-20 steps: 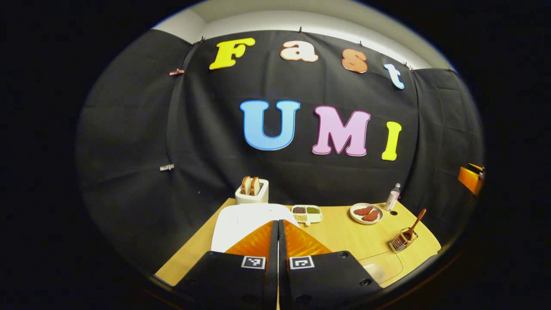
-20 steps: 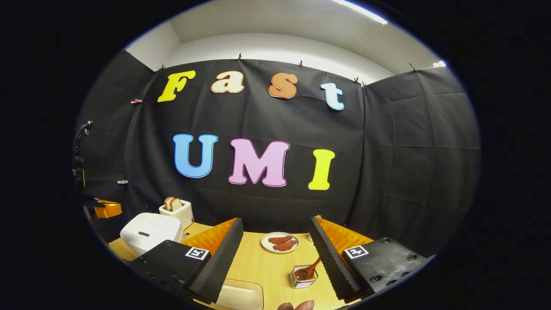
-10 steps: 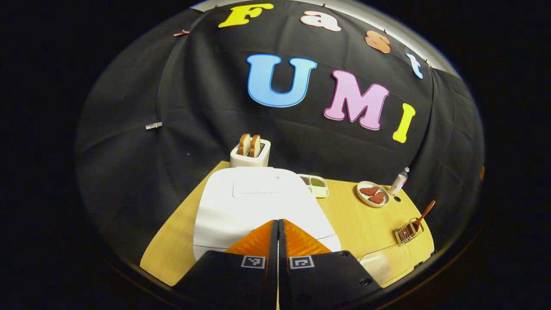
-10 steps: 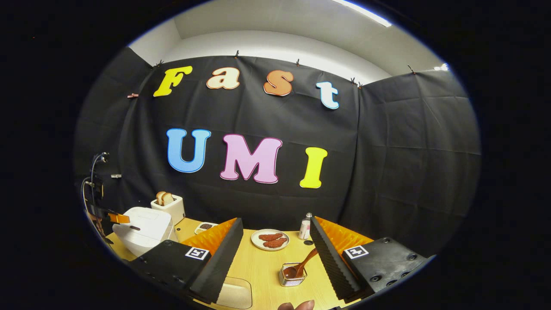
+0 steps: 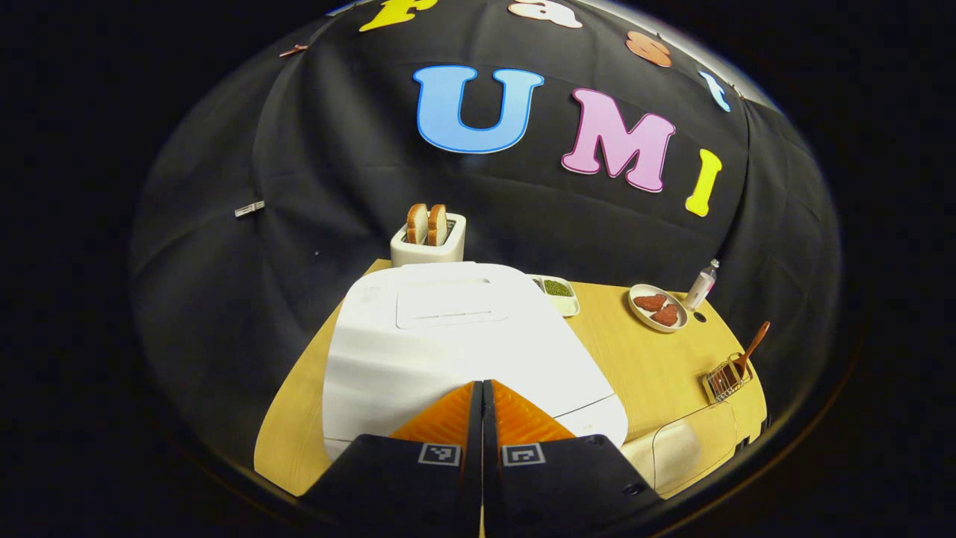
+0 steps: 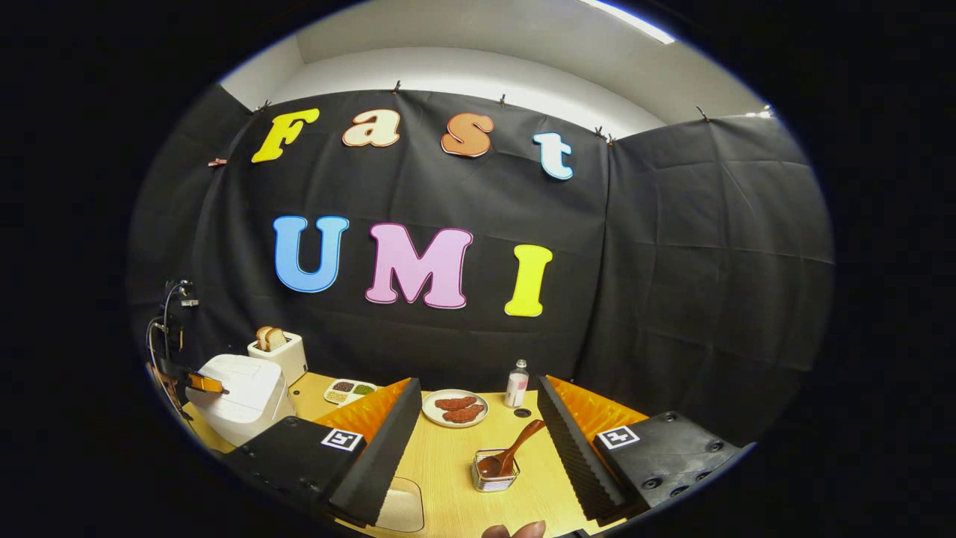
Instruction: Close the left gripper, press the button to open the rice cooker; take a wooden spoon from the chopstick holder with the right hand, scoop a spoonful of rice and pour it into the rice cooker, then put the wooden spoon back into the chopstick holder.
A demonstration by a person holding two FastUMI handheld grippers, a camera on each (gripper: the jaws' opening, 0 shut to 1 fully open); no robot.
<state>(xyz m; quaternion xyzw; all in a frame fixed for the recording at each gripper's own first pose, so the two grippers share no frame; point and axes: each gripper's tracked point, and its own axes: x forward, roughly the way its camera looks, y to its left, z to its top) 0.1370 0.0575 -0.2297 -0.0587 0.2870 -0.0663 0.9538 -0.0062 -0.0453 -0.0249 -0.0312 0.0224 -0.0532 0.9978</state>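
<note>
Rice cooker sits right under my left gripper, whose two fingers are pressed flat together with nothing between them, their tips over the front edge of the white lid; I cannot tell whether they touch it. The lid is down. In the right gripper view that same gripper shows far off at the left, against the cooker's front. My right gripper hangs with its fingers spread wide and holds nothing. Between those fingers, on the wooden table, stands the chopstick holder, a small wire basket, with the wooden spoon in it, bowl down and handle leaning up to the right. In the left gripper view the holder and the spoon stand near the table's right edge, well apart from the cooker. Farther back lies a plate with reddish pieces on it, and just beside it a small bottle. A divided tray of grains lies behind the cooker, and at the back stands a toaster with two slices of bread upright in it.
</note>
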